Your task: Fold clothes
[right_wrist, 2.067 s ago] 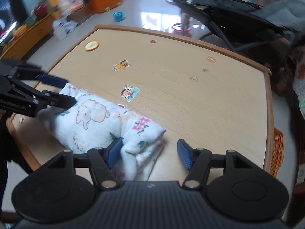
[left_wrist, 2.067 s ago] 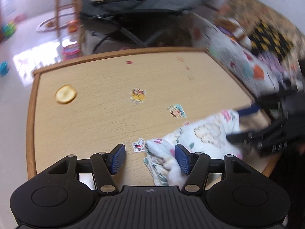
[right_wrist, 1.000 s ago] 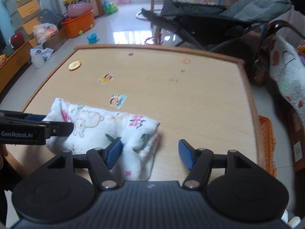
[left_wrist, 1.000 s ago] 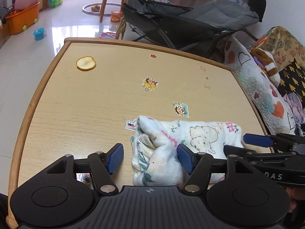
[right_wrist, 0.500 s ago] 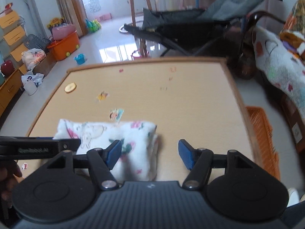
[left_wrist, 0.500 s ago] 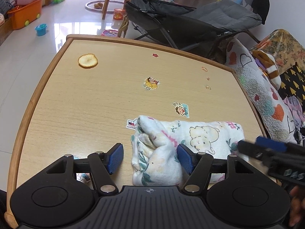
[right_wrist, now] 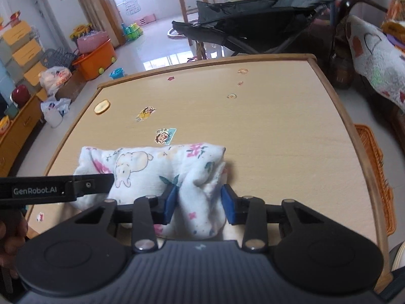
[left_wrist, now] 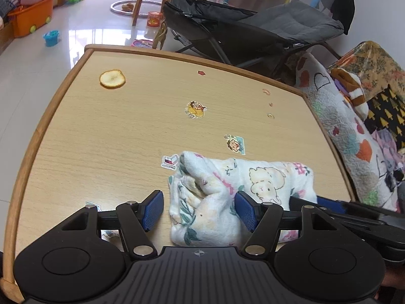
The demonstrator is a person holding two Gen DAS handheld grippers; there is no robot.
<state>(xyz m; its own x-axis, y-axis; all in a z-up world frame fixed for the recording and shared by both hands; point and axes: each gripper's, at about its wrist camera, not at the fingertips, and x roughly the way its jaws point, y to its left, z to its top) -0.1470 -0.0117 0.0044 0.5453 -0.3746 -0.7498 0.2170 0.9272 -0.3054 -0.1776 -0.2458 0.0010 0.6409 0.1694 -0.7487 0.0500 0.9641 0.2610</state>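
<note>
A folded white garment (left_wrist: 265,179) with a lamb and flower print lies near the front edge of the wooden table (left_wrist: 101,139). My left gripper (left_wrist: 200,211) stands open astride its bunched left end; the left pad is clear of the cloth. In the right wrist view the same garment (right_wrist: 141,162) stretches to the left, and my right gripper (right_wrist: 199,205) is closing on its right end, both blue pads against a raised fold of cloth. The left gripper's black finger (right_wrist: 63,187) reaches in from the left edge over the garment's other end.
Several cartoon stickers and a round yellow slice (left_wrist: 112,78) sit on the tabletop beyond the garment. A grey folding recliner (left_wrist: 253,30) stands behind the table. A heart-print blanket (left_wrist: 341,131) hangs to the right, and an orange basket (right_wrist: 374,167) sits below the right edge.
The right gripper's jaws have narrowed from wide apart onto the garment's right end, and its view has rolled. The left gripper and the garment have stayed put.
</note>
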